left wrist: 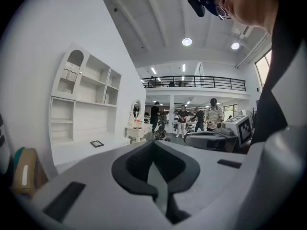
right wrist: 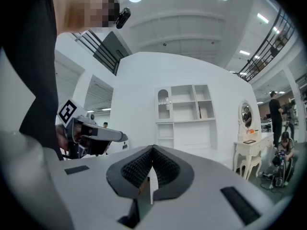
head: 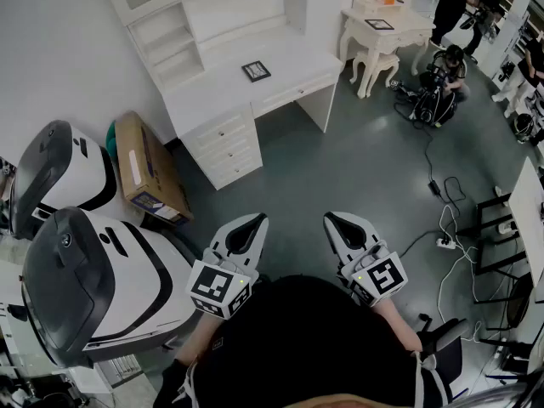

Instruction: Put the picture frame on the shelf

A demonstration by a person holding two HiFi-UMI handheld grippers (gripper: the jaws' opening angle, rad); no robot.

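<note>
Both grippers are held out in front of the person, well short of the desk [head: 212,92]. The left gripper [head: 257,219] has its jaws pressed together with nothing between them. The right gripper [head: 331,218] is the same, closed and empty. The picture frame [head: 256,71] lies flat on the desk top, well apart from both grippers, below the shelf [head: 166,32] that stands at the back of the desk.

From the head view the top of the shelf is cut off at the picture's edge. The person's dark top blocks the bottom of that view, and the hands are mostly tucked behind the marker cubes. What the picture frame holds is too small to make out in any view.

The left gripper view shows the shelf whole, with the frame as a small dark square on the desk. The cardboard box [head: 149,172] beside the desk is squeezed against that view's left edge. In the right gripper view the gripper's own body hides the desk top, so the frame does not show there, though the shelf compartments do. The dressing table [head: 387,28] with a second dark frame shows in all three. The person crouching [head: 448,68] beside it is clearest from the head view.
</note>
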